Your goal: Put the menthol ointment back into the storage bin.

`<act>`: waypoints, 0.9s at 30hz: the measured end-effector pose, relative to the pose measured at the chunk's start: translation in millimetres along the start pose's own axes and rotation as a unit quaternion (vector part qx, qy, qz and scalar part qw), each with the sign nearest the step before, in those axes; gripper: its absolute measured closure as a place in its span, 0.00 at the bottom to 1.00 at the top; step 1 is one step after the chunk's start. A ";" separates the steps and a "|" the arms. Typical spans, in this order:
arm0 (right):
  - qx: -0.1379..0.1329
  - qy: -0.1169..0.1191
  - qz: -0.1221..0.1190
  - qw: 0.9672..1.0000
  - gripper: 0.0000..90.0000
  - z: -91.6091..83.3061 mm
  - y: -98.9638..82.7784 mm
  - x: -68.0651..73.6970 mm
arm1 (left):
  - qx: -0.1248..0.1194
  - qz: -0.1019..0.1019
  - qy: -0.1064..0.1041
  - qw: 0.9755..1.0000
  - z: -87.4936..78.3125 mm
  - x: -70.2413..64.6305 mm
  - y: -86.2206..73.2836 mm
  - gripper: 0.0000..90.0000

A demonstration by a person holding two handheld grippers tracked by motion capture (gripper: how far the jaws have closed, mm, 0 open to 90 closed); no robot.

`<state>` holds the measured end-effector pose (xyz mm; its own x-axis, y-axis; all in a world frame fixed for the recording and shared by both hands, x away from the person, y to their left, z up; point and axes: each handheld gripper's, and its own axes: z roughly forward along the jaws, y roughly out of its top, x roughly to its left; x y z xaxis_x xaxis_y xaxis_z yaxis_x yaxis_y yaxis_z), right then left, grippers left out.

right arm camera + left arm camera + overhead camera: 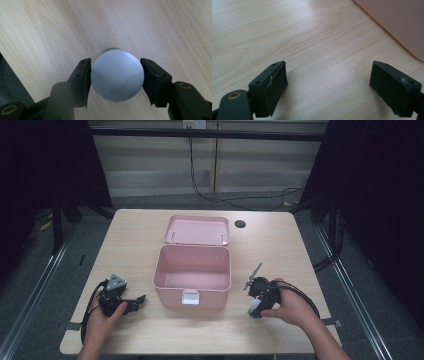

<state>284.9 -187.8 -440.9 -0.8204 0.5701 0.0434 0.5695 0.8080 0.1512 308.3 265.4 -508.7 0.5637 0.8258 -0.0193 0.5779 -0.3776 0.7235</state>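
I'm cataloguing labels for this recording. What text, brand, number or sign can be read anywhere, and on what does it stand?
None can be read.
Pink box, lid open: no lettering; its white latch is blank.
White cap of the bottle between the right gripper jaws: plain, no print.
Left gripper: no markings on its jaws.
Table: bare wood grain, no labels.

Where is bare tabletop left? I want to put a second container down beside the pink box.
The light wooden table is bare left of the open pink plastic box, up to the far left corner, and right of it below the round cable hole. The near edge is crowded: left gripper and right gripper, closed on a white round cap.
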 end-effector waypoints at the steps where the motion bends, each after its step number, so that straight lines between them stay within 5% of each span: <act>1: 0.000 0.000 -0.006 1.000 0.53 -0.4 1.7 0.7 | 0.000 0.000 0.000 1.000 0.0 0.0 0.0 0.15; 16: 0.019 -0.001 -0.006 1.000 0.56 -6.0 6.6 0.8 | -0.001 -0.003 -0.002 1.000 -0.1 0.1 -0.1 0.15; 27: 0.049 0.015 -0.007 0.999 0.56 -34.3 13.7 -0.4 | 0.000 -0.002 -0.001 1.000 -0.1 0.2 0.0 0.15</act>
<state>291.3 -182.1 -405.0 -0.8285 0.5554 0.0718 0.5593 0.8271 0.0554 308.4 265.6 -508.7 0.5625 0.8265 -0.0230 0.5794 -0.3742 0.7241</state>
